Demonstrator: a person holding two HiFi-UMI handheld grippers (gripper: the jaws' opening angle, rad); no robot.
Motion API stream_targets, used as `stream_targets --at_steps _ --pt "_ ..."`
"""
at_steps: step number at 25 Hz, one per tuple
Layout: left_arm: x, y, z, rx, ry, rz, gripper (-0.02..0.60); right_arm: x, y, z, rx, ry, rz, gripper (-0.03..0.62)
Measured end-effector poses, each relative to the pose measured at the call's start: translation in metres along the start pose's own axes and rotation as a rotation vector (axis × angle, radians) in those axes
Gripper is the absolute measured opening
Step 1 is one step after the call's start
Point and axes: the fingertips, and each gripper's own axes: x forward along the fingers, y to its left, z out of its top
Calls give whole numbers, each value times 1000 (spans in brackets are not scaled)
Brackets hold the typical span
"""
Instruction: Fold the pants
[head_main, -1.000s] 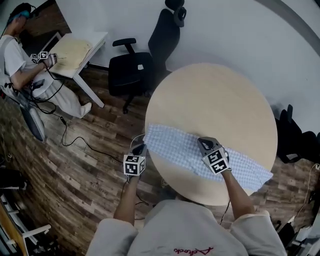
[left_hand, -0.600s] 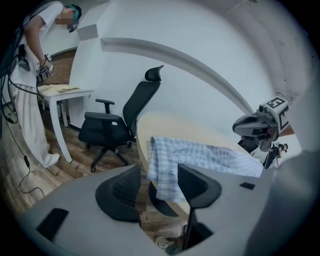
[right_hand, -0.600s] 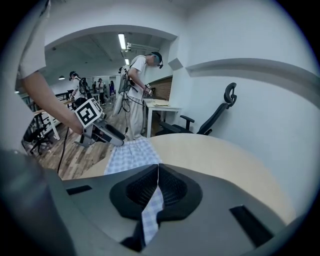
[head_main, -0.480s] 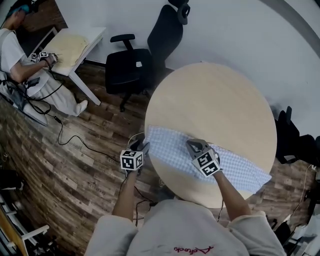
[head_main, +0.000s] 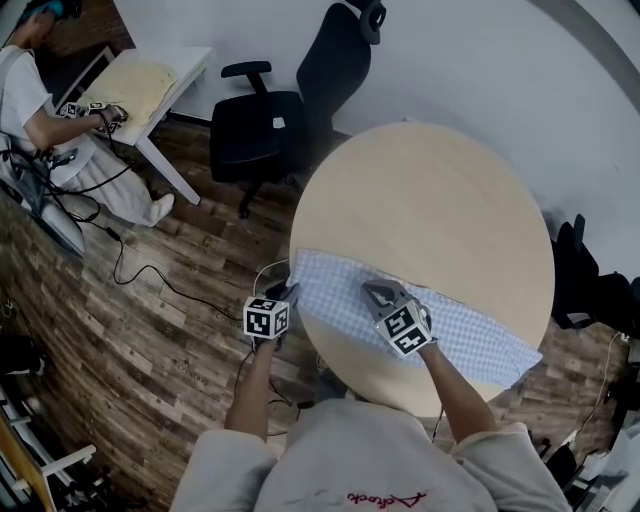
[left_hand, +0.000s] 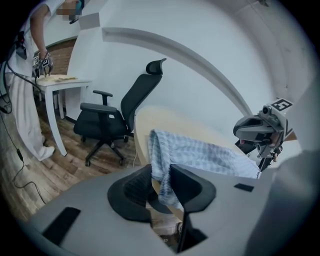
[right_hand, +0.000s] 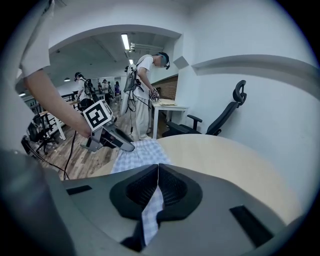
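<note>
Clamping the pants (head_main: 470, 335) on the round table (head_main: 420, 190) tightly in your right gripper (head_main: 375, 292), you are closing your left gripper's (head_main: 285, 294) parted jaws loosely around their hanging edge; an office chair (head_main: 262, 135) is standing beyond.

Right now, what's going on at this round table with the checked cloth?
A person is handling a pair of checked pants laid in a long strip along the near side of the round table, with a gripper in each hand. The right gripper is shut on a pinch of the cloth near the middle. The left gripper is at the end hanging over the table's edge. Its jaws have just been closing with that cloth between them, but they stand apart.
</note>
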Motion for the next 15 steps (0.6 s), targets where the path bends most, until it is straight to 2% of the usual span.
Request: stream_targets --at_steps 2,3,8,11,15 --pt "-5 4 4 6 -19 14 123 1 1 -1 -4 2 3 29" --pt "-7 7 7 0 -31 19 80 1 0 -2 -4 3 3 29" --pt "-15 19 9 -30 -43 27 75 -1 3 -7 -6 12 -3 29" --pt "-23 25 17 -28 -72 46 71 -6 1 -11 -5 14 -14 29" --pt "-34 44 17 -46 -70 88 71 -11 -3 -15 -1 17 -28 29"
